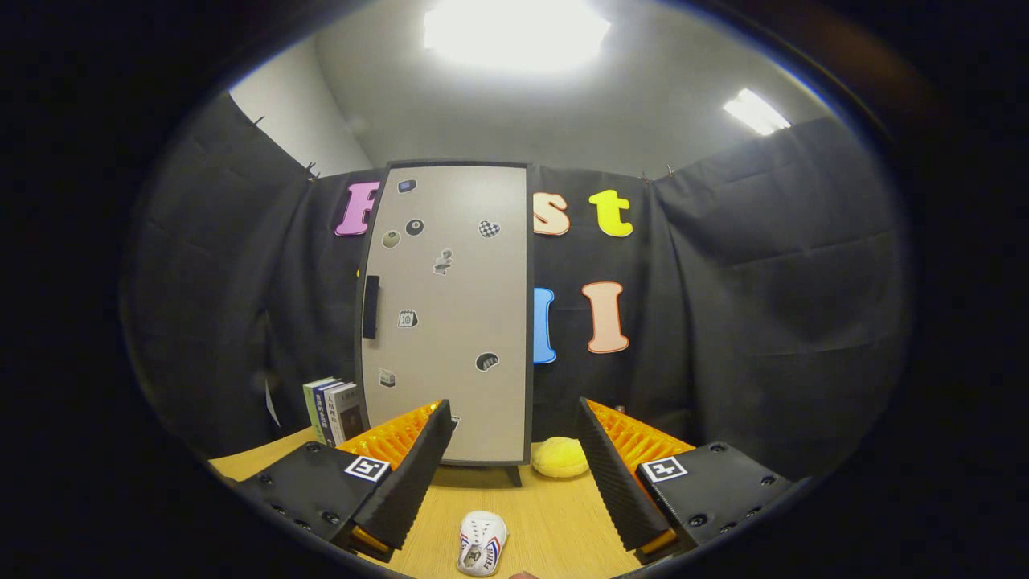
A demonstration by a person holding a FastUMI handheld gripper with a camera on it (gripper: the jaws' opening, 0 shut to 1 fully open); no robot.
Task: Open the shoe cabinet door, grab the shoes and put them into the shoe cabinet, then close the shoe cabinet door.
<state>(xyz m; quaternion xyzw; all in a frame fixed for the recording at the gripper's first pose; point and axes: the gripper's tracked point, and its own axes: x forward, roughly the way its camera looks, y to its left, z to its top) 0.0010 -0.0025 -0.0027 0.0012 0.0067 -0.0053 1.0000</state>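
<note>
Tongs [510, 450] spread wide apart, gripping nothing. White shoe [481, 544] lies on the worktop [555, 523] between the fingers, at 6 o'clock from the shoe cabinet [447, 314]. Cabinet door is shut, black handle [371, 306] on its 9 o'clock edge. Yellow plush [559, 457] sits at cabinet's 5 o'clock; books [335, 411] stand at its 7 o'clock.

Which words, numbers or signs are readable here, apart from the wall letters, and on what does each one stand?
"10": calendar sticker on the shoe cabinet door.
Book spines: too small to read.
Shoe print, between the fingers of the open gripper: blurred.
</note>
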